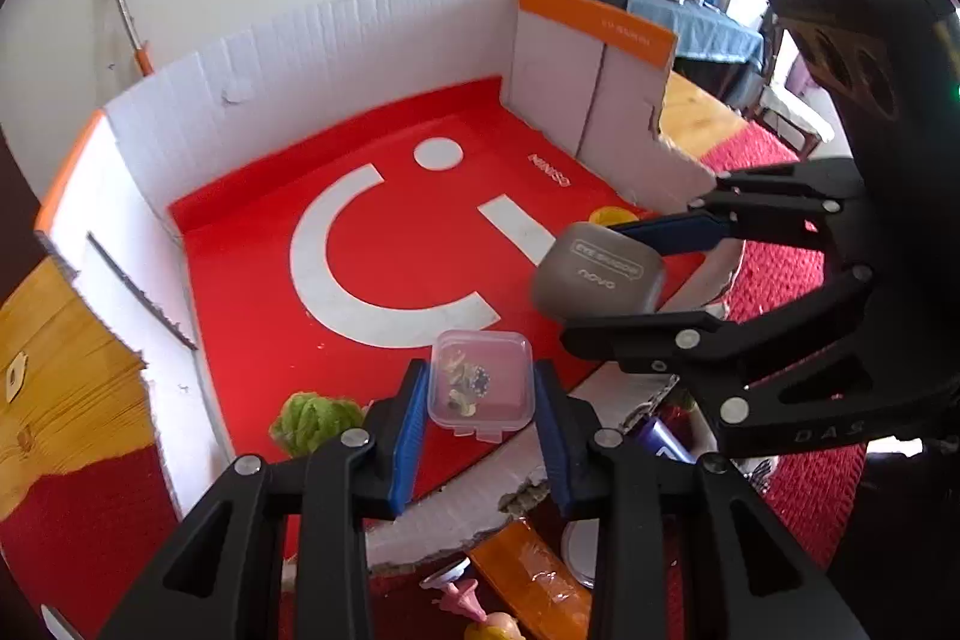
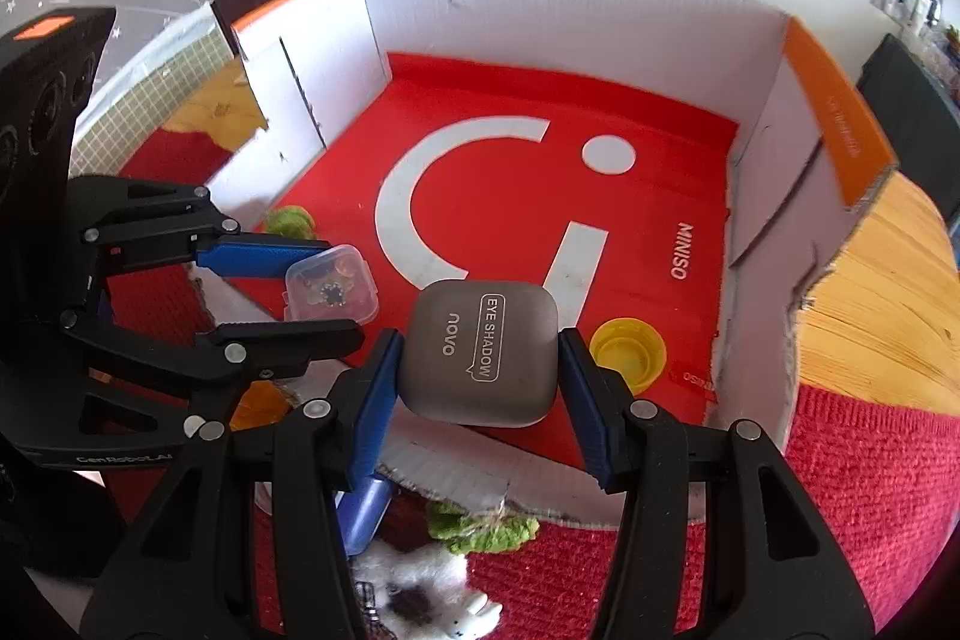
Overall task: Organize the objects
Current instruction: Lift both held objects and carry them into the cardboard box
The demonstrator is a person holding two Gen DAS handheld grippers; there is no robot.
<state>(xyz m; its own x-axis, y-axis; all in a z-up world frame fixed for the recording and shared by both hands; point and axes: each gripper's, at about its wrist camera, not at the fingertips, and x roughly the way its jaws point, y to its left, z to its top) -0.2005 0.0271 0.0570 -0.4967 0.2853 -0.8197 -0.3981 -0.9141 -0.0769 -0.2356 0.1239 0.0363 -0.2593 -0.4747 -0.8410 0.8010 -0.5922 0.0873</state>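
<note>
My left gripper (image 1: 480, 394) is shut on a small clear plastic box (image 1: 480, 382) with tiny trinkets inside, held over the near edge of the open cardboard box (image 1: 336, 40) with the red floor. My right gripper (image 2: 477, 358) is shut on a grey eye shadow case (image 2: 480, 358), also over the box's near side. In the left wrist view the eye shadow case (image 1: 600, 274) and the right gripper (image 1: 636, 280) are to the right. From the right wrist view, the clear plastic box (image 2: 333, 289) sits in the left gripper (image 2: 318, 286) at the left.
On the red floor of the cardboard box (image 2: 540, 10) lie a yellow cap (image 2: 627, 352) and a green yarn tuft (image 2: 291, 223). Outside its torn near wall, on a red mat (image 2: 870, 490), lie a blue tube (image 2: 363, 514), a green tuft (image 2: 486, 526), a white plush toy (image 2: 420, 598), an orange packet (image 1: 528, 574) and a small doll (image 1: 480, 610).
</note>
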